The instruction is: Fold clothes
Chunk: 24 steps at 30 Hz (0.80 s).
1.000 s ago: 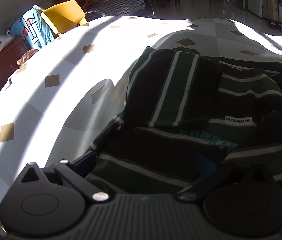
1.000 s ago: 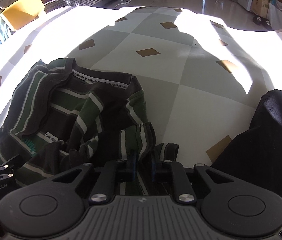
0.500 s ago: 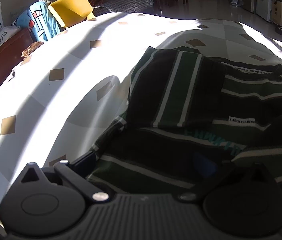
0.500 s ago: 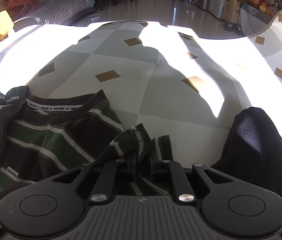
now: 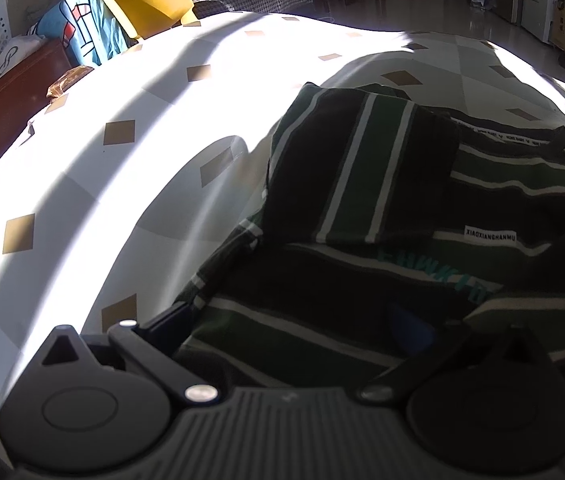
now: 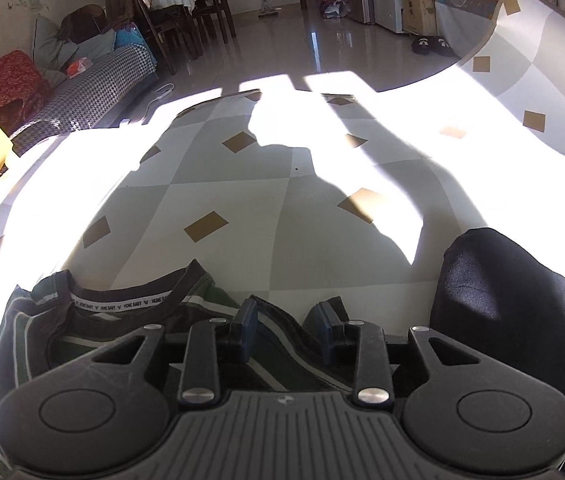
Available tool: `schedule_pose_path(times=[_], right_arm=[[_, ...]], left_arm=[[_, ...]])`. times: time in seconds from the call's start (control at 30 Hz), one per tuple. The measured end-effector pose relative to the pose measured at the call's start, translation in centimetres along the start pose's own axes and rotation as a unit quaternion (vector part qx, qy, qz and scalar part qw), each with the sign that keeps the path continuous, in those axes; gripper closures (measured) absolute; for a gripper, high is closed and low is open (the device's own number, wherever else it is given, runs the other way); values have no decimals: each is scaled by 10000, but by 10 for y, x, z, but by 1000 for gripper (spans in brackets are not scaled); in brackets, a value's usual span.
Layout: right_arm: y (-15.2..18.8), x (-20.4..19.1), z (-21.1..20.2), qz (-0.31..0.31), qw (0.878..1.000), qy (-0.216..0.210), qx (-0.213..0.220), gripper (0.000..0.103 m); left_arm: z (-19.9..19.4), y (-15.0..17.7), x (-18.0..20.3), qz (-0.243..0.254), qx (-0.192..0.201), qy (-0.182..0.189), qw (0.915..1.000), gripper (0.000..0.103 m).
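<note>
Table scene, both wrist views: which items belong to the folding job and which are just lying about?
Part of the job:
- striped shirt
- left gripper, open
- right gripper, opening, fabric between
- dark garment

Lying about:
- yellow chair
- blue cloth
- slippers

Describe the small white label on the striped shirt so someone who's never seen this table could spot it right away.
Start at the table with the grey-and-white checked cloth, then find the dark green striped shirt lying on it. The label is a narrow white strip with black capital letters, sewn on the shirt's front just above some teal lettering. The other printed white band runs along the neckline instead.
</note>
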State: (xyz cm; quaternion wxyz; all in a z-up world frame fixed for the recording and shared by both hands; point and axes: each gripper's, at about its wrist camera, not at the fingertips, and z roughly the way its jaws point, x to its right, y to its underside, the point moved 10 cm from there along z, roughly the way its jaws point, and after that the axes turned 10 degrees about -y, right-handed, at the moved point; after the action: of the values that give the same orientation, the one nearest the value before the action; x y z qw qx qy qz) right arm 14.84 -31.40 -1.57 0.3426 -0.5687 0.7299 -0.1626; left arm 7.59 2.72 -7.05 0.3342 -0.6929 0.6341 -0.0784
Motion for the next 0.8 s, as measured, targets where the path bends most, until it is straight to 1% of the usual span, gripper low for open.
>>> schedule_pose_path(times=[0.2, 0.3, 0.37, 0.47, 0.63, 0.8], right_arm=[[7, -16, -8, 171, 9977, -636, -186, 70], [11, -23, -10, 225, 9958, -865, -219, 70], [15, -24, -7, 222, 9955, -883, -264, 70], [21, -22, -1, 258, 9958, -799, -372, 70], [26, -21, 7, 594, 9925, -961, -475, 70], [29, -22, 12, 711, 9911, -979, -551, 70]], left_arm=[[-6, 5, -2, 92, -38, -66, 9999, 0], [-9, 8, -2, 150, -25, -81, 9999, 0], [-11, 10, -2, 200, 4, -102, 9997, 0], [-14, 14, -1, 265, 33, -123, 9996, 0], [-19, 18, -2, 329, 57, -129, 9994, 0], [-23, 23, -1, 398, 79, -120, 9991, 0]])
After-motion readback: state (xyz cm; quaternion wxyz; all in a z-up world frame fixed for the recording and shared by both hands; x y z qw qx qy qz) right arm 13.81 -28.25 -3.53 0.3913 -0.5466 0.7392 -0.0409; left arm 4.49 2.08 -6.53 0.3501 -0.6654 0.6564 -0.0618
